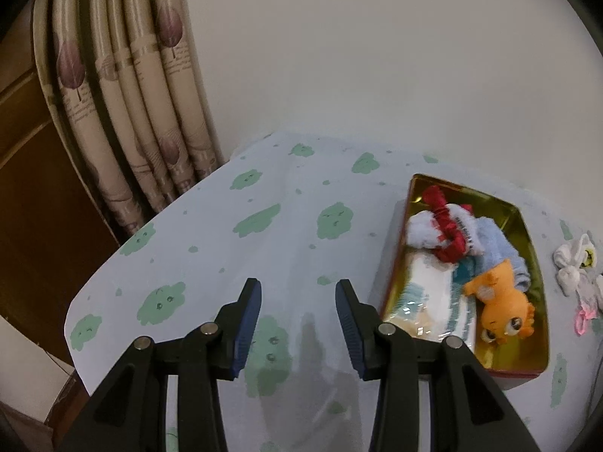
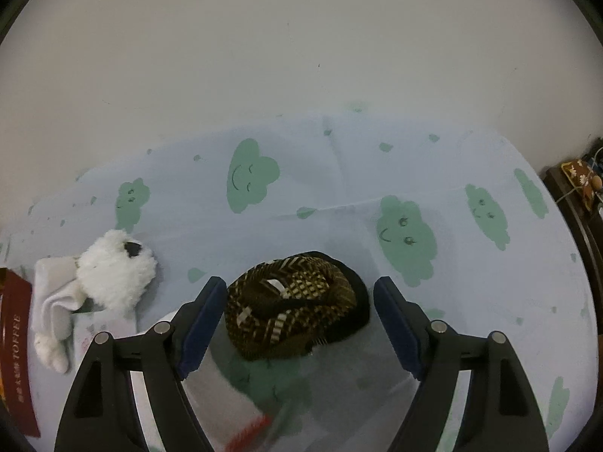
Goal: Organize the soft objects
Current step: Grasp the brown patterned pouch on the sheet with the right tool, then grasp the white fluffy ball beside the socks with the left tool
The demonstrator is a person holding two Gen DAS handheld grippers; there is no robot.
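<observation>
In the left wrist view a gold-lined red tin stands at the right and holds a red scrunchie, a blue cloth, a white folded pack and an orange plush toy. My left gripper is open and empty over the cloth to the tin's left. In the right wrist view my right gripper is open, its fingers on either side of a brown patterned rolled cloth, apart from it. A white fluffy toy on a white sock lies to the left.
The table wears a pale cloth with green clouds. White and pink soft items lie right of the tin. The tin's red side is at the right wrist view's left edge. Curtains hang at the back left. A dark shelf stands far right.
</observation>
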